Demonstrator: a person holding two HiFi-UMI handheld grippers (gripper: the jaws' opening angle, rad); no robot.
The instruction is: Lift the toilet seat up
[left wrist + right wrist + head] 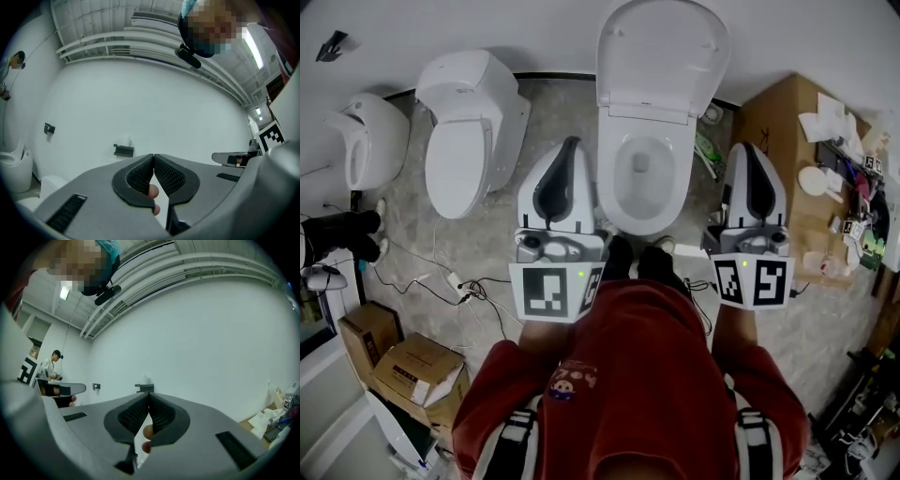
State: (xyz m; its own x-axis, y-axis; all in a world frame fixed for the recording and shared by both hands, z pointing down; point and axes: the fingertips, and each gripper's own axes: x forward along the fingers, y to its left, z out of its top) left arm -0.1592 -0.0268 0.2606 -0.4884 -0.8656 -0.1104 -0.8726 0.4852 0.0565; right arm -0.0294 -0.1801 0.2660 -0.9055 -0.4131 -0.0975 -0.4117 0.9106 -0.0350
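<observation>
In the head view a white toilet (pixel 639 178) stands straight ahead with its lid (pixel 663 56) upright against the wall. A white ring surrounds the bowl opening; I cannot tell whether it is the seat or the bare rim. My left gripper (pixel 572 142) hangs just left of the bowl and my right gripper (pixel 748 148) just right of it. Neither touches the toilet. In the left gripper view the left gripper (pixel 153 157) has its jaws together with nothing between them. The right gripper (pixel 149 394) looks the same in its own view. Both face a bare white wall.
A second white toilet (pixel 473 131) with its lid down stands to the left, and another white fixture (pixel 366 141) lies beyond it. Cardboard boxes (pixel 412 370) and cables (pixel 455 281) lie on the floor at left. A cluttered wooden cabinet (pixel 787 122) stands at right.
</observation>
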